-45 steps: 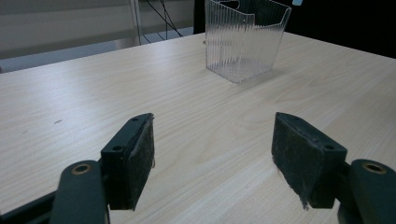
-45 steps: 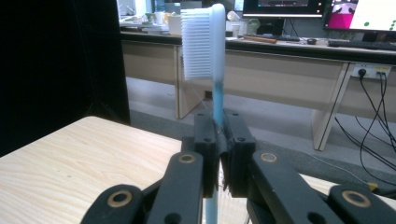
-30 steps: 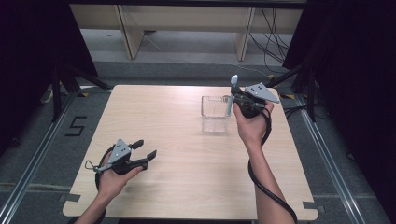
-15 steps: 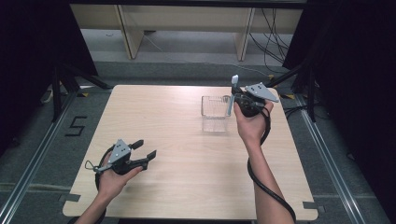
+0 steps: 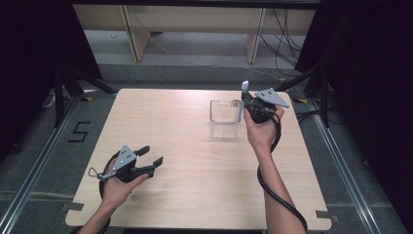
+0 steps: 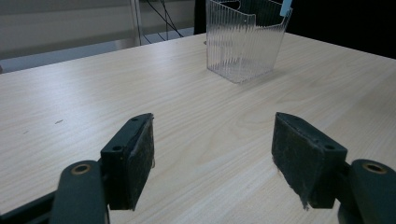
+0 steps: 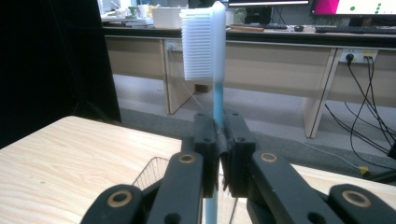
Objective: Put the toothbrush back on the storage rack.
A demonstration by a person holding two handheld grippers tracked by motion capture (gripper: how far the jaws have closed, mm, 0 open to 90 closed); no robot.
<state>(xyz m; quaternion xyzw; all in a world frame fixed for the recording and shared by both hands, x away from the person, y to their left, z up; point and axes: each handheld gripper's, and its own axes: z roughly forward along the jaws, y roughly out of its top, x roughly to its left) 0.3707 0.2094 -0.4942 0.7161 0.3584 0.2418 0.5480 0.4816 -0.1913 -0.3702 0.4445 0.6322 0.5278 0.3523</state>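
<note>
while the right claw [image 7: 218, 140] pinches an upright blue-handled white-bristled toothbrush [image 7: 210, 51] above the clear ribbed plastic container [image 5: 224, 116] on the pale wooden bench [image 5: 185, 146], the left claw [image 5: 152, 157] rests spread, well apart.

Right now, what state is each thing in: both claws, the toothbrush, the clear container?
Left claw: open, empty, low over the table.
Right claw: shut on the toothbrush handle, at the container's right side.
Toothbrush: upright, bristle head up, lower end down at the container.
Clear container: upright on the table; its inside is hard to make out.
</note>
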